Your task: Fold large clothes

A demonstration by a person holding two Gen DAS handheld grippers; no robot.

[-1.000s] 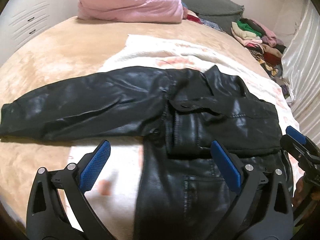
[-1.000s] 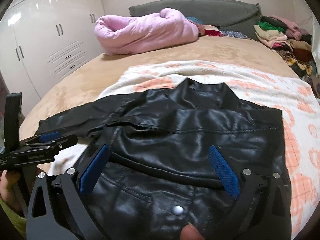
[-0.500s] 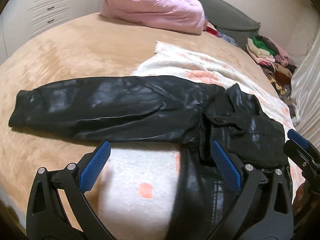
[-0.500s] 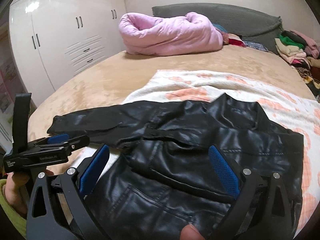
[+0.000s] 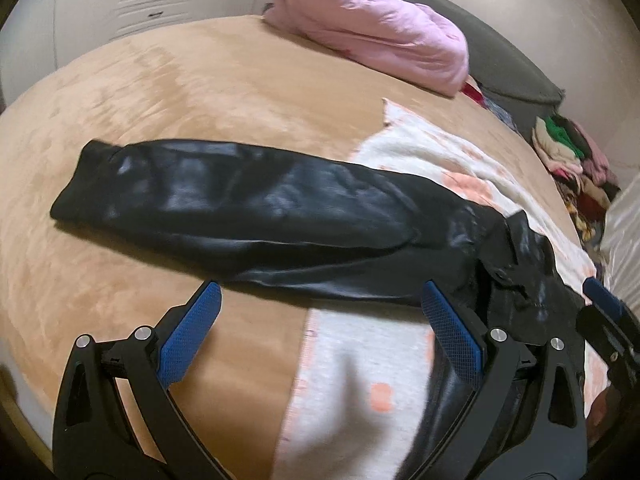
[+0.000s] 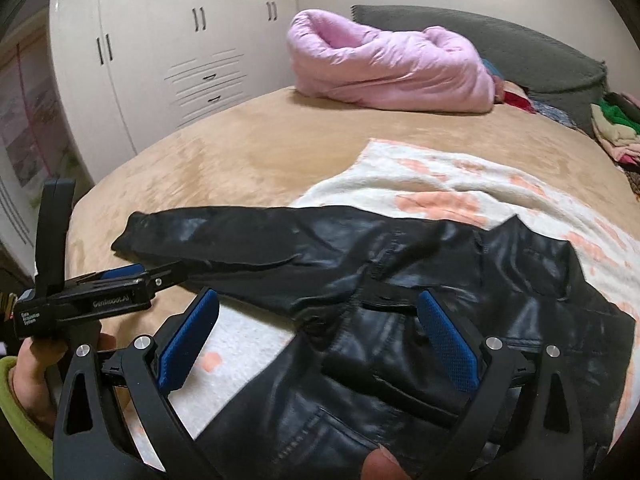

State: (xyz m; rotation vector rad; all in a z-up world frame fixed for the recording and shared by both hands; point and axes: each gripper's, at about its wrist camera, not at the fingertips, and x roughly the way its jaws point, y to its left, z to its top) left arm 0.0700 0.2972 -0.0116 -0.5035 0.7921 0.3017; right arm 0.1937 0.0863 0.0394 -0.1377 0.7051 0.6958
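Note:
A black leather jacket [image 5: 280,220] lies flat on the bed, its body on a white and peach blanket [image 5: 360,380] and one sleeve stretched out left onto the tan bedspread [image 5: 160,100]. My left gripper [image 5: 320,332] is open and empty, hovering just in front of the sleeve. My right gripper [image 6: 320,336] is open and empty above the jacket's body [image 6: 400,340], near the armpit. The left gripper also shows in the right wrist view [image 6: 120,284], at the left near the sleeve's cuff [image 6: 136,236].
A rolled pink duvet [image 6: 392,68] lies at the head of the bed by a grey headboard [image 6: 520,48]. A pile of folded clothes [image 5: 572,152] sits at the far right. White wardrobes [image 6: 160,60] stand to the left of the bed.
Both grippers have swung left along the jacket, toward the outstretched sleeve. The jacket has not moved. Both grippers stay open.

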